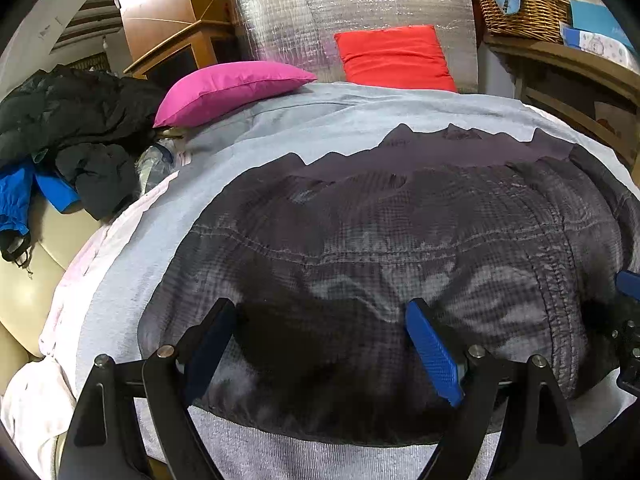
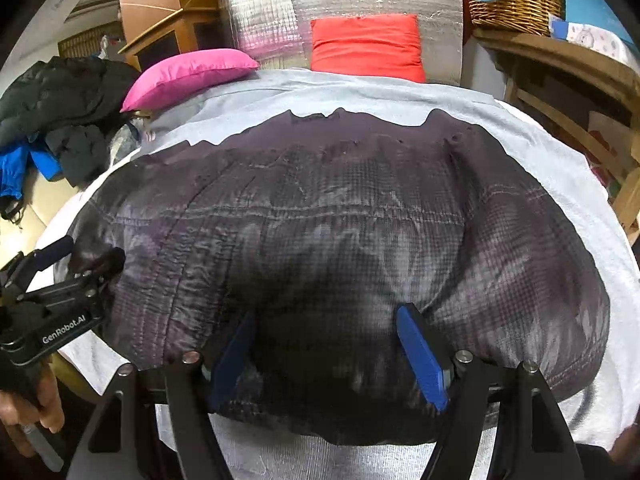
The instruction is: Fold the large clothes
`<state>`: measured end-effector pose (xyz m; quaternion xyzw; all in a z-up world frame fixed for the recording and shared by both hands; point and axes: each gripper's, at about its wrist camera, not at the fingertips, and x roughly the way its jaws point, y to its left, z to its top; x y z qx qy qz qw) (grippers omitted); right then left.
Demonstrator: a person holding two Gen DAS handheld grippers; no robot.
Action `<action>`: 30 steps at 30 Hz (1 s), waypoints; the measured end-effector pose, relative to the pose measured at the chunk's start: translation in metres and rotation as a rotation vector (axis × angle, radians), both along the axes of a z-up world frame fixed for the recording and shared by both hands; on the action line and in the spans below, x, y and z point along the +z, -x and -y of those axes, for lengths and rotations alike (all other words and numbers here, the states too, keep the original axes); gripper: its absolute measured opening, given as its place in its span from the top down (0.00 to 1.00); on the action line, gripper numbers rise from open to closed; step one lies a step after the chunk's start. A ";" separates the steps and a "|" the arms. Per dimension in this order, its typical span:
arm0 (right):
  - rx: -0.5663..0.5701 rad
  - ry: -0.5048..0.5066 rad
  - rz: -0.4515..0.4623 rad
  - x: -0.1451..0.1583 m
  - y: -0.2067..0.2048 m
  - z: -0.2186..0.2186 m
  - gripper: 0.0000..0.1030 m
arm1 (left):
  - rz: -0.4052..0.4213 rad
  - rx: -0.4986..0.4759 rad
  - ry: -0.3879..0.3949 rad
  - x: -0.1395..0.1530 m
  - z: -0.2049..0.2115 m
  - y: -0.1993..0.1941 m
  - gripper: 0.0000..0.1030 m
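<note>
A large dark grey quilted jacket (image 1: 400,232) lies spread flat on a light blue sheet (image 1: 320,120); it also fills the right wrist view (image 2: 340,220). My left gripper (image 1: 320,320) is open, its blue-padded fingers wide apart just above the jacket's near edge. My right gripper (image 2: 324,336) is open too, hovering over the jacket's near edge to the right of the left one. The left gripper shows at the left of the right wrist view (image 2: 80,256), over the jacket's left side.
A pink pillow (image 1: 232,88) and a red pillow (image 1: 394,58) lie at the far end against a silver foil panel (image 1: 352,12). A heap of black and blue clothes (image 1: 68,140) lies at the left. A wicker basket (image 1: 524,8) stands on a wooden shelf at the right.
</note>
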<state>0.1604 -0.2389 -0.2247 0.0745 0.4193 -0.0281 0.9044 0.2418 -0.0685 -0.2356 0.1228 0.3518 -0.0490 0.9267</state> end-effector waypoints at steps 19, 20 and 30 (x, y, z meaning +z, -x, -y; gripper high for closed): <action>-0.209 -0.136 0.097 0.053 0.048 0.112 0.26 | 0.017 0.210 0.161 0.029 -0.082 -0.016 0.15; -0.229 -0.175 0.088 0.051 0.051 0.125 0.26 | 0.003 0.233 0.150 0.024 -0.086 -0.020 0.15; -0.168 -0.258 -0.076 0.017 0.032 0.143 0.25 | -0.172 0.239 0.214 0.003 -0.107 -0.041 0.15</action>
